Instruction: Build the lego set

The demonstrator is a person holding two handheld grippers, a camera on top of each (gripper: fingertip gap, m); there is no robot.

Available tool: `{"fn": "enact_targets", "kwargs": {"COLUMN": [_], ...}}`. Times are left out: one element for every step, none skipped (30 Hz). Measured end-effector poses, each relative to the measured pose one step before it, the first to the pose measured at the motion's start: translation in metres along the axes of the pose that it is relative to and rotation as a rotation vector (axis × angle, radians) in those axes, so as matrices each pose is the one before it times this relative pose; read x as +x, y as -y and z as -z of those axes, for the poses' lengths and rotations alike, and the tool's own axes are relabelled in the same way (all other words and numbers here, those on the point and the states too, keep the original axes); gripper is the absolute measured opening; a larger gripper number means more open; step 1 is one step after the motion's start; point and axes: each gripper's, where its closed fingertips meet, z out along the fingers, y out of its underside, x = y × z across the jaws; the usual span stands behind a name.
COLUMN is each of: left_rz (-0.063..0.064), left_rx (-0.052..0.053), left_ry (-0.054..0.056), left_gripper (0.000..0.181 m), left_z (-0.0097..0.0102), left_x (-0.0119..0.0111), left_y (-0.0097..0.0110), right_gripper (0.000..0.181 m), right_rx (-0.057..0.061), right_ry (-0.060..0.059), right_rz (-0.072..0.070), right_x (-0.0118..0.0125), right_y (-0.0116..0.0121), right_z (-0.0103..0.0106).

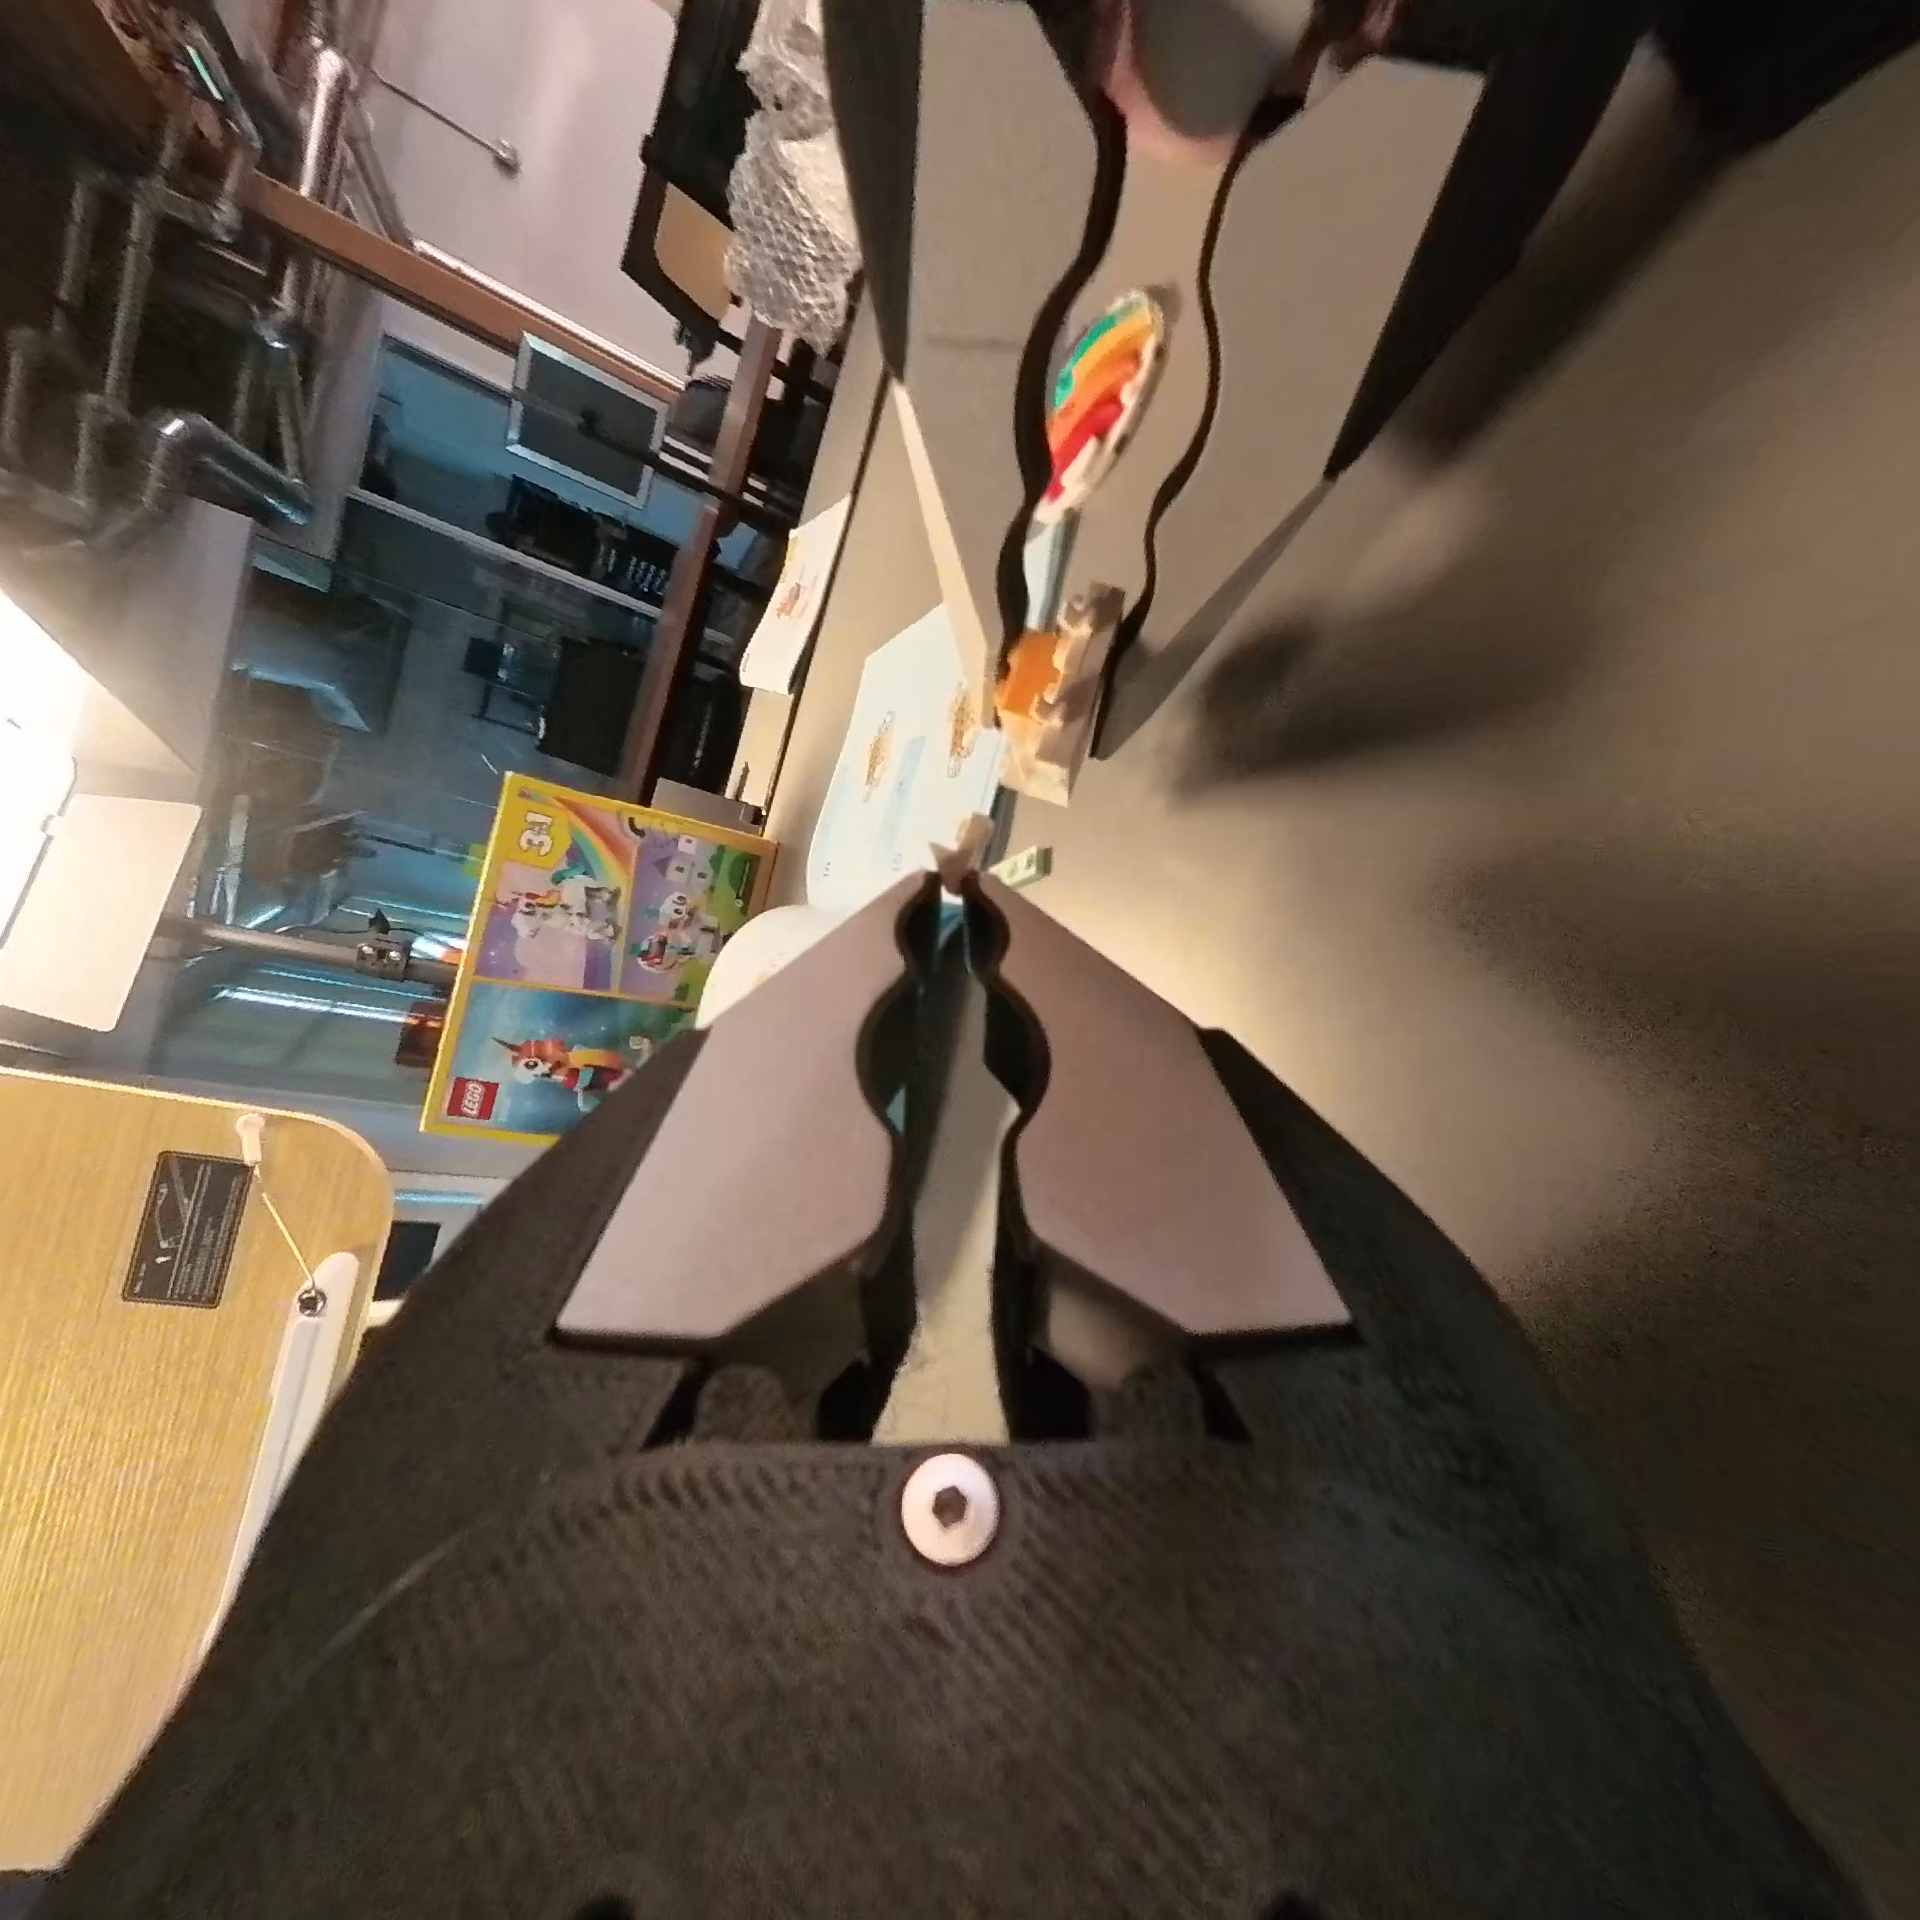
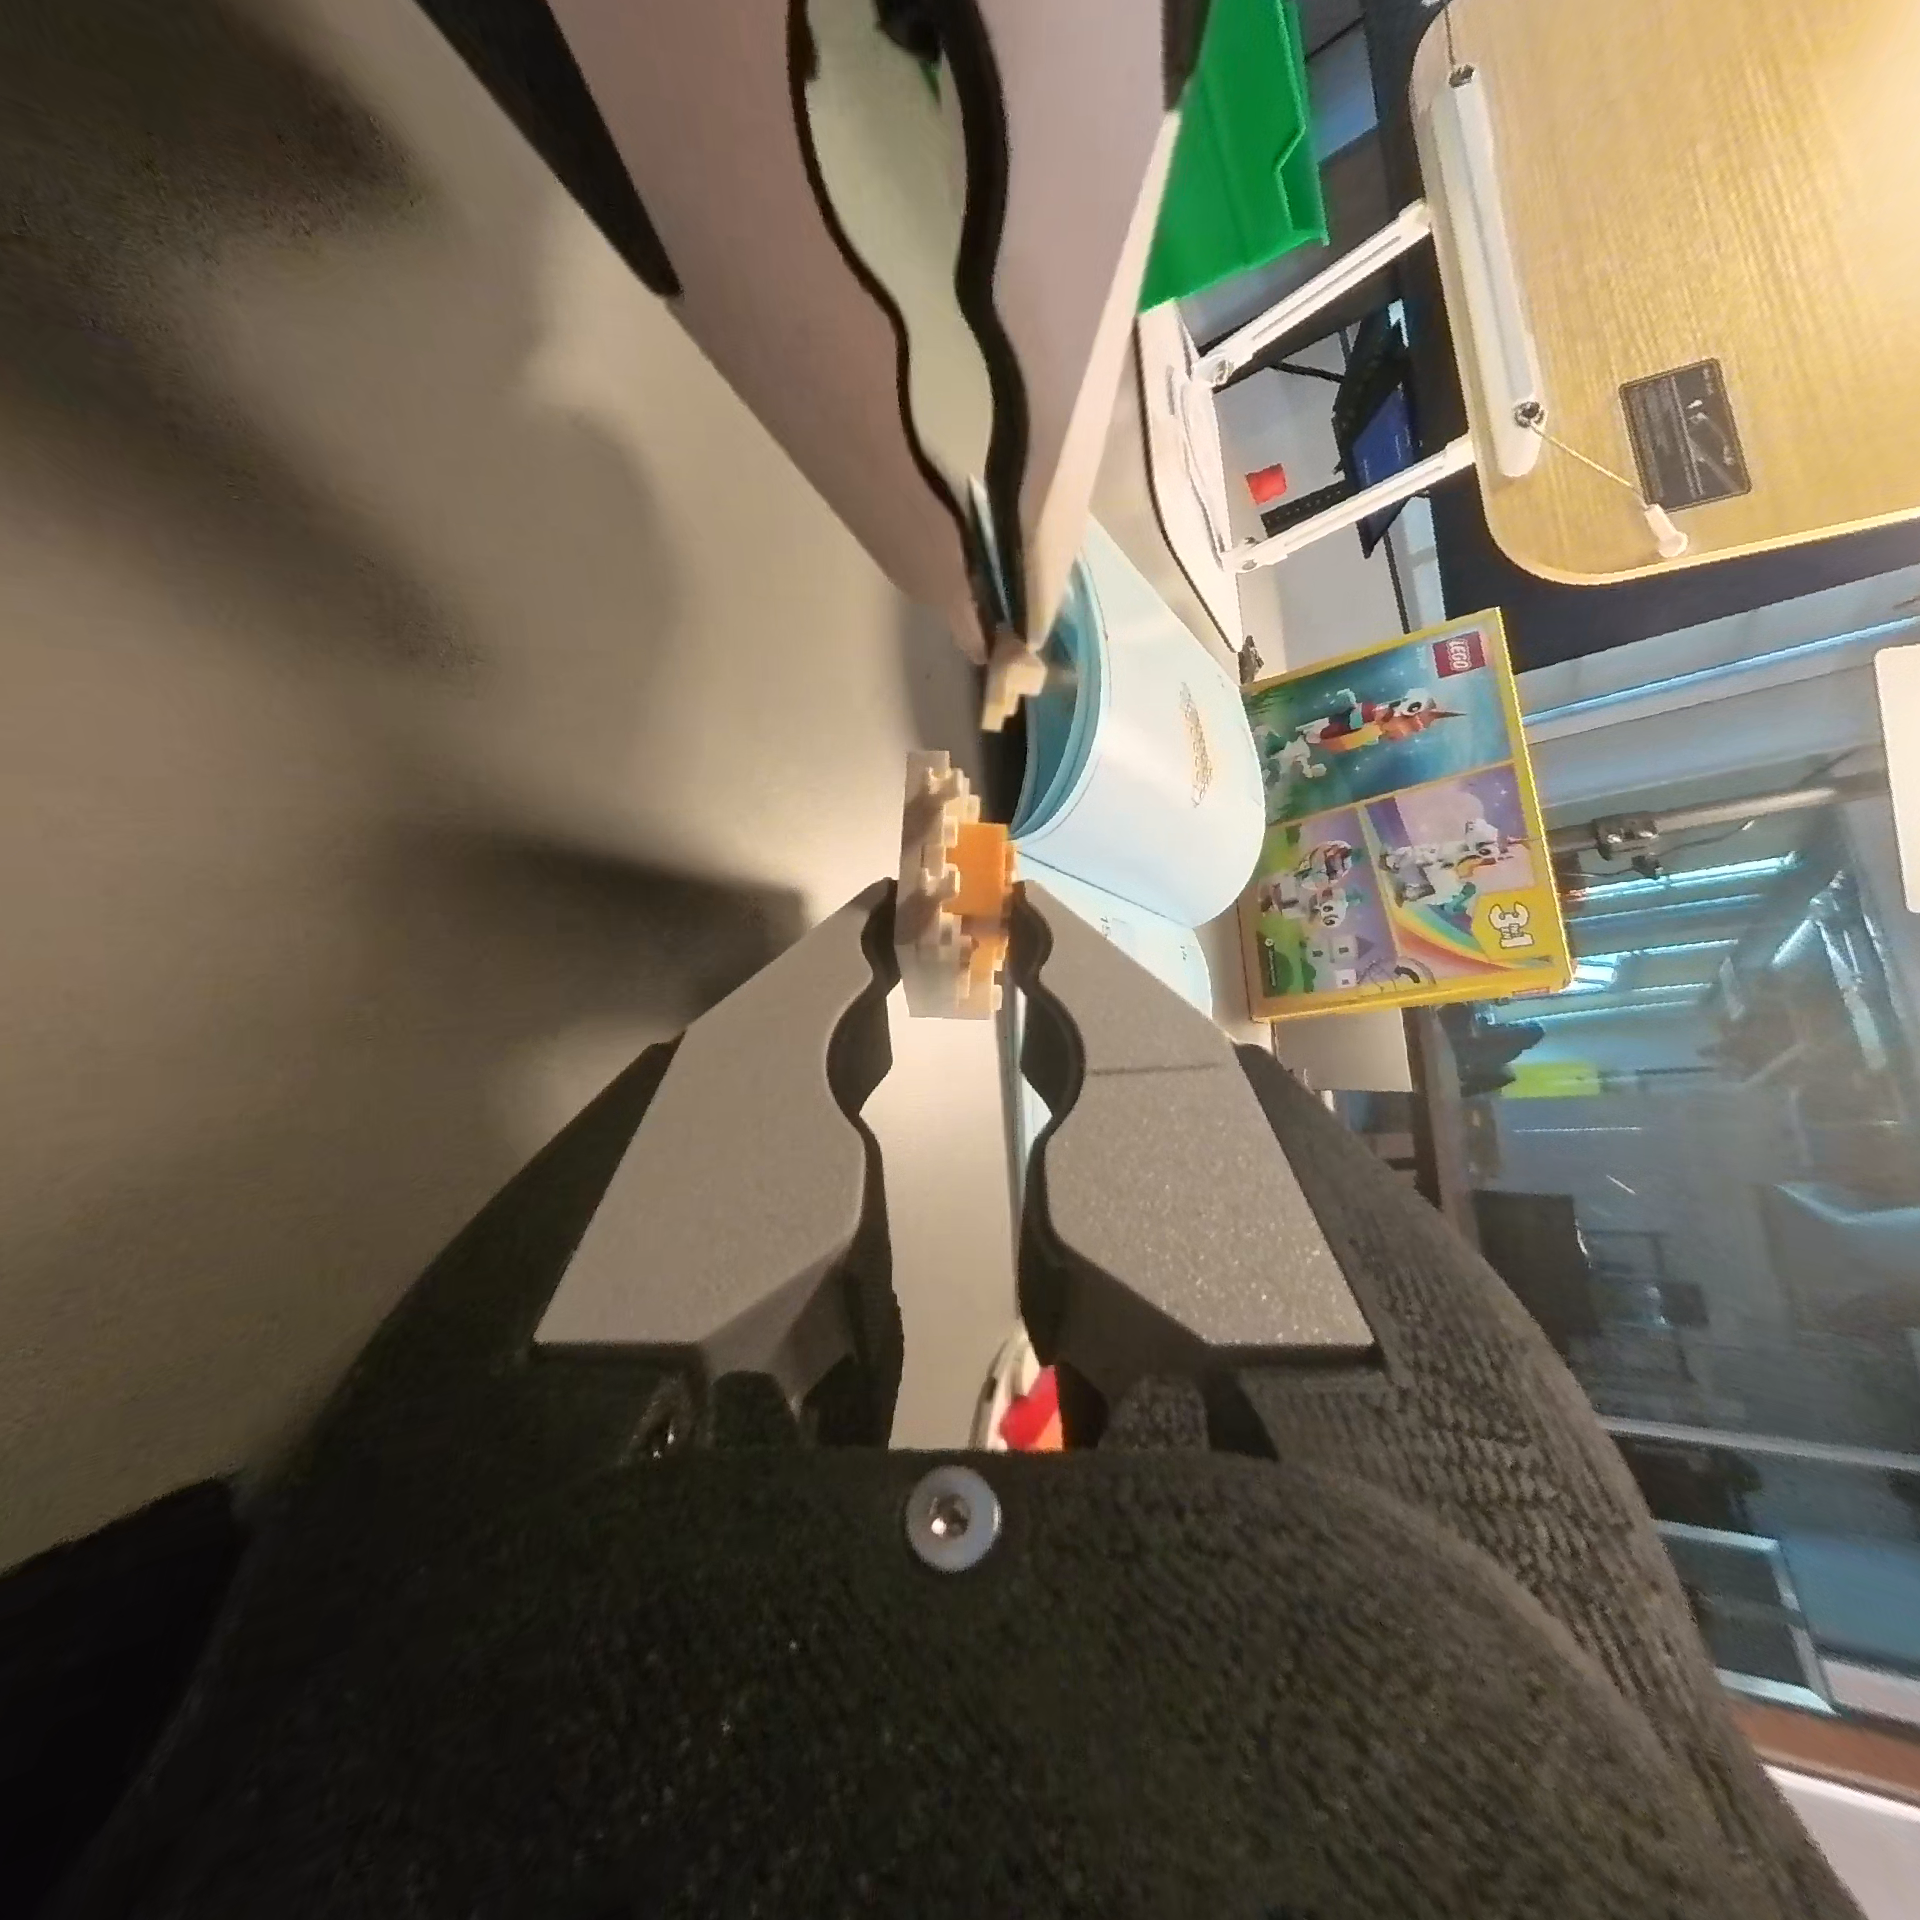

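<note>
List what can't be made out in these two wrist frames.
- Small white piece in the left claw: the tips cover most of it in the left view; shape unclear.
- White and orange assembly in the right claw: the part between the tips is hidden in the right view.
- Plate of parts: blurred and half behind the right claw in the left view.
- Booklet: steps too small in both views.

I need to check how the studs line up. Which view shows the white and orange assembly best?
The right wrist view: the assembly sits close and sharp in the right tool, studs visible. The left wrist view shows it farther off, smaller and slightly blurred, partly hidden by that tool's fingers.
</note>
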Motion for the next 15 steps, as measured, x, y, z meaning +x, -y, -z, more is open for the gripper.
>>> {"fn": "enact_targets", "kwargs": {"left_rz": [-0.005,-0.0084,-0.0138,-0.0203,-0.0245,-0.0273,-0.0295,-0.0314,-0.0375,-0.0442,-0.0459,-0.0426,-0.0319,-0.0186,-0.0092], "left_rx": [-0.0109,-0.0133,-0.0168,-0.0218,-0.0209,-0.0131,-0.0068,-0.0064,-0.004,-0.0042,-0.0051,0.0012,0.0059,0.0048,0.001], "left_ry": [-0.0094,-0.0095,-0.0091,-0.0125,-0.0096,-0.0142,-0.0113,-0.005,-0.0022,-0.0025,-0.0016,-0.0081,-0.0134,-0.0133,-0.0107], "left_gripper": [0.003,0.003,0.003,0.003,0.003,0.003,0.003,0.003,0.003,0.003,0.003,0.003,0.003,0.003,0.003], "left_z": [-0.00058,-0.00074,-0.00094,-0.00121,-0.0012,-0.00096,-0.00043,-0.00042,-0.00014,-0.00018,-0.00044,-0.00039,-0.0004,-0.0005,-0.00065], "left_x": [0.00158,0.00147,0.00121,0.0017,0.00106,0.00162,0.00108,0.00004,-0.00024,0.00013,0.00031,0.00162,0.00239,0.00207,0.00129], "left_y": [-0.00219,-0.00274,-0.00345,-0.00433,-0.00429,-0.00316,-0.00213,-0.00189,-0.00159,-0.00156,-0.00169,-0.00074,-0.0002,-0.00031,-0.00074], "right_gripper": [0.018,0.018,0.018,0.018,0.019,0.019,0.019,0.019,0.019,0.019,0.019,0.018,0.018,0.018,0.018], "right_rx": [-0.0027,-0.0045,-0.0048,-0.004,-0.0029,-0.002,-0.0006,0.0008,0.001,0.0005,0.0003,0.0007,0.001,0.001,0.0011], "right_ry": [-0.0037,-0.0042,-0.0018,-0.0003,-0.0026,-0.0022,-0.0008,-0.0007,-0.0011,0.0005,0.0011,-0.0002,0.0009,0.0013,0.0002], "right_rz": [0.0055,0.0056,0.004,0.0014,-0.0009,-0.0025,-0.0031,-0.0026,-0.0023,-0.0019,-0.0004,0.0013,0.0016,0.0006,0.0006], "right_x": [0.00055,0.00078,0.00048,0.00039,0.00079,0.00079,0.00073,0.00051,0.0003,0.00009,-0.00023,-0.00004,-0.00033,-0.00026,-0.00018], "right_y": [-0.00088,-0.00138,-0.00168,-0.00167,-0.00162,-0.0013,-0.00102,-0.0007,-0.00048,-0.00035,-0.00009,0.00013,0.00022,0.0003,0.00018], "right_z": [0.00022,0.00027,0.00021,0.00014,0.00014,0.00028,0.00025,0.00028,0.00019,0.00003,-0.00005,0.0,0.00003,0.00002,0.00007]}}
